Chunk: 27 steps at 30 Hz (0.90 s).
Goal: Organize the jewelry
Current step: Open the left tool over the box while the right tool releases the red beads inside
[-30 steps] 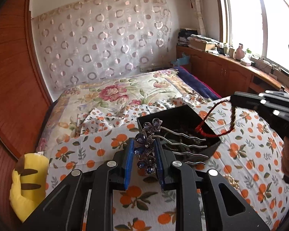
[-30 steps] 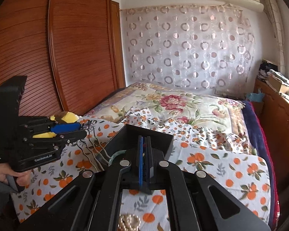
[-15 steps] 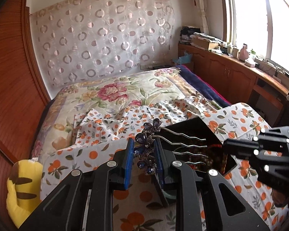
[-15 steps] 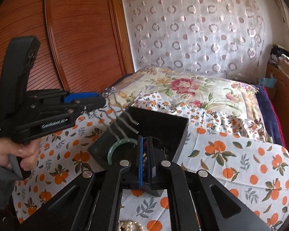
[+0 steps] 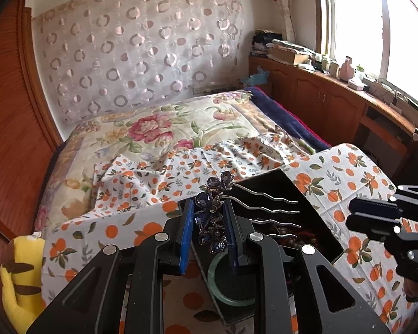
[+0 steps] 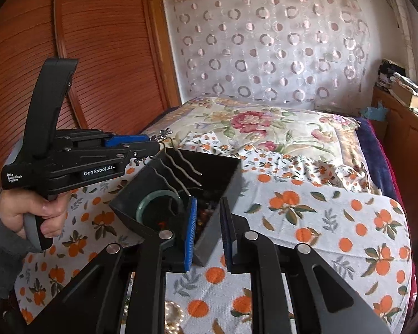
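A hair comb (image 5: 211,217) with purple crystal flowers and wavy metal prongs is pinched in my left gripper (image 5: 209,222), which is shut on it. It hangs over the open black box (image 5: 317,211) on the orange-print cloth. A green bangle (image 5: 225,292) lies in the box. From the right wrist, my left gripper (image 6: 156,146) holds the comb (image 6: 181,172) above the box (image 6: 231,175) and the bangle (image 6: 153,197). My right gripper (image 6: 207,222) sits at the box's near wall with its jaws opening and nothing pressed between the pads. A bit of red cord (image 6: 161,224) shows inside.
The orange-print cloth (image 6: 320,222) covers the near bed, with a floral quilt (image 6: 250,122) behind. A pearl piece (image 6: 172,314) lies under my right gripper. A yellow plush toy (image 5: 22,272) sits at the left. A person's hand (image 6: 30,214) holds the left gripper's grip.
My left gripper carried the comb rightward over the box. The right gripper sank to the box and its jaws parted. The red cord no longer hangs from it.
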Available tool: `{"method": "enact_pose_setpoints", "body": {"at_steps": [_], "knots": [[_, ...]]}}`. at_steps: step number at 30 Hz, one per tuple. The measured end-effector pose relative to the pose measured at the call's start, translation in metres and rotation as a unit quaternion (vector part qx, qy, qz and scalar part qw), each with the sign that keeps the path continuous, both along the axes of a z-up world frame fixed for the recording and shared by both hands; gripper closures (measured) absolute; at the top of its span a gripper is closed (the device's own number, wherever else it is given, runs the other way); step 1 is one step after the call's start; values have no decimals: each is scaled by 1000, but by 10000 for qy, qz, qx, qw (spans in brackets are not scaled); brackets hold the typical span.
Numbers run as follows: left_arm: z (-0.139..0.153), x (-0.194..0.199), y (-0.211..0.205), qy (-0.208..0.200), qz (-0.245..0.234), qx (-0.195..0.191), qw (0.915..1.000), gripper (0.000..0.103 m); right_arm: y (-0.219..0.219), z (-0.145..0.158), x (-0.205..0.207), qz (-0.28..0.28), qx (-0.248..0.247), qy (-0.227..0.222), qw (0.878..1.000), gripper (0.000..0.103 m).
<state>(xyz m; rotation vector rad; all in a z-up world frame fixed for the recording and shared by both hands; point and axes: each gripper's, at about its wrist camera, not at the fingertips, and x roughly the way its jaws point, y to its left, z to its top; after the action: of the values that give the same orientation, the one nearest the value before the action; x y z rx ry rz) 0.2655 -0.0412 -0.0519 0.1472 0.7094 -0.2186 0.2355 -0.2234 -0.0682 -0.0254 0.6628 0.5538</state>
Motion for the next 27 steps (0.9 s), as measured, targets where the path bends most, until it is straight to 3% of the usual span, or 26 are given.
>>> {"method": "enact_pose_setpoints", "body": {"at_steps": [9,14,27], "knots": [[-6,6,-14,80,-128,45,9999,82,-13,-1,0,-136,24,-6,9999,84],[-1,-1,-13,27,-125,-27,9999,75,-14,0,0,-129,1,-13,9999,84],[-8,-93,8,76,-226,-312,9992,71,-14,-10,-46,5,-115,73,9999,84]]}}
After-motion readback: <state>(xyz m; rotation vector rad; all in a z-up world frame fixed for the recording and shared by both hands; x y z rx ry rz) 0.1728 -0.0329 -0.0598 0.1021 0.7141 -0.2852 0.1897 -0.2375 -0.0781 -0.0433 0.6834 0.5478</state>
